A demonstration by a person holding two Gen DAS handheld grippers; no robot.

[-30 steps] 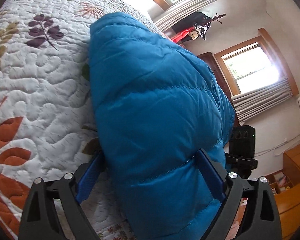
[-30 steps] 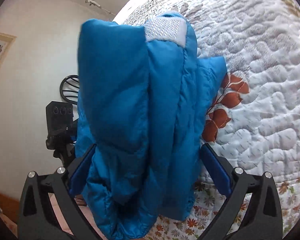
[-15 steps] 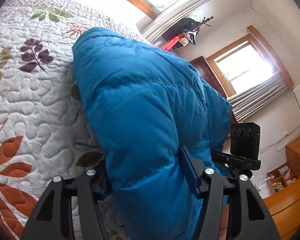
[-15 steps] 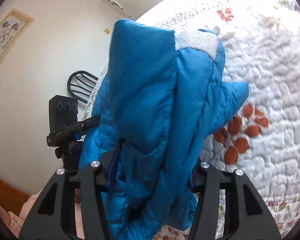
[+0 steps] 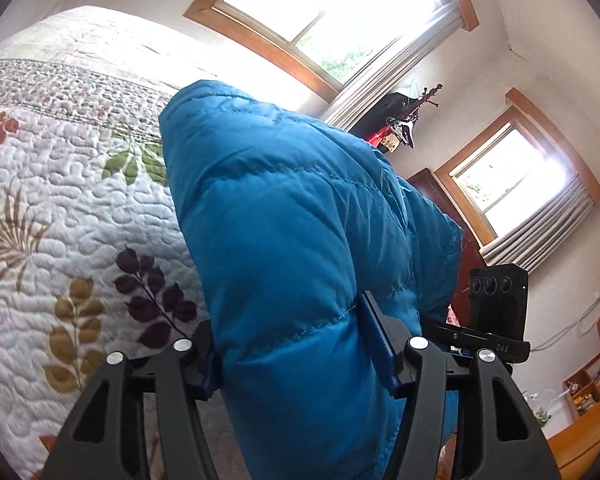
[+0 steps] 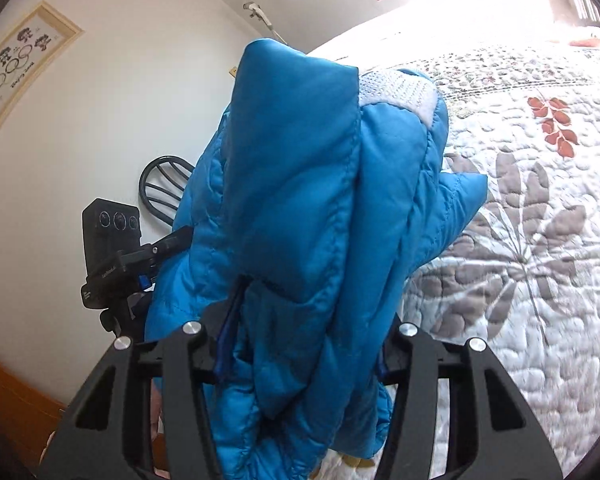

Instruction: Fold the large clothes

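A blue quilted puffer jacket (image 5: 284, 220) is held up above the bed, bunched in thick folds. My left gripper (image 5: 296, 344) is shut on one thick fold of it; its blue pads press in from both sides. In the right wrist view the same jacket (image 6: 312, 216) hangs forward with a pale grey knit collar patch (image 6: 396, 90) at its top. My right gripper (image 6: 304, 340) is shut on the other bunched part. Each view shows the other gripper's black camera block beyond the jacket.
A white quilted bedspread with leaf prints (image 5: 60, 216) (image 6: 532, 240) lies under and beyond the jacket. Two windows with curtains (image 5: 332, 20), a coat stand (image 5: 412, 120) and wooden furniture (image 5: 580, 412) stand past the bed. A white wall with a framed picture (image 6: 20, 68) and a dark chair back (image 6: 160, 188) are to the left.
Both grippers went from open around the jacket to shut on it, then lifted and tilted upward; the jacket rose off the bedspread and more wall and windows came into view.
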